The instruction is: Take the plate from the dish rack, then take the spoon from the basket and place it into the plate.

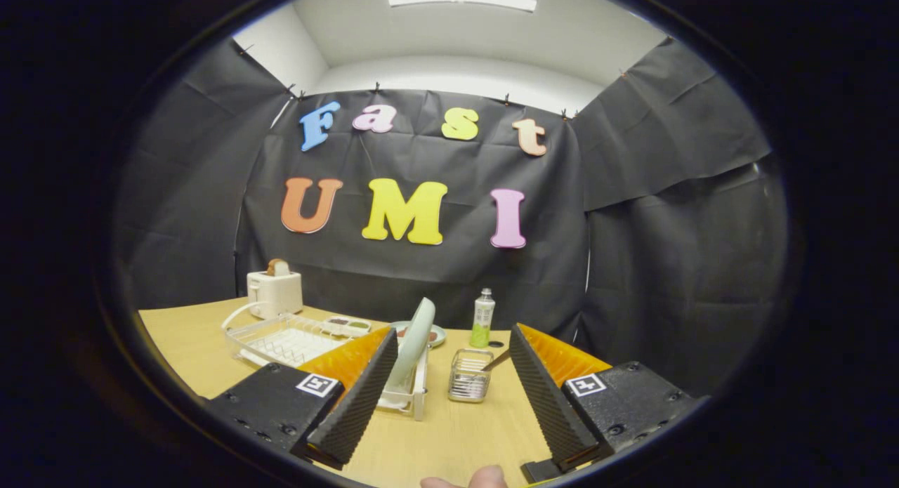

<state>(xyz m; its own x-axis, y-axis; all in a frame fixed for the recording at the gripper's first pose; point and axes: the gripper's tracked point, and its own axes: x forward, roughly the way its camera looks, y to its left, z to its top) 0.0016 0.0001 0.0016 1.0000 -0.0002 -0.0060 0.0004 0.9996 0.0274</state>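
Note:
A pale green plate (414, 340) stands upright on edge in a white dish rack (406, 393), just ahead of my left finger (355, 397), which hides part of the rack. To its right a small wire basket (470, 376) stands on the wooden table (449, 439), with the spoon's (496, 361) handle sticking out toward the right. Both lie beyond my fingertips. My gripper (449, 432) is open wide, with nothing between its fingers.
A clear tray with a handle (281, 337) sits to the left of the rack, and a white toaster (274, 291) holding bread stands behind it. A small dish (432, 333) and a green bottle (482, 318) stand behind the plate and basket. A fingertip (484, 478) shows at the near edge.

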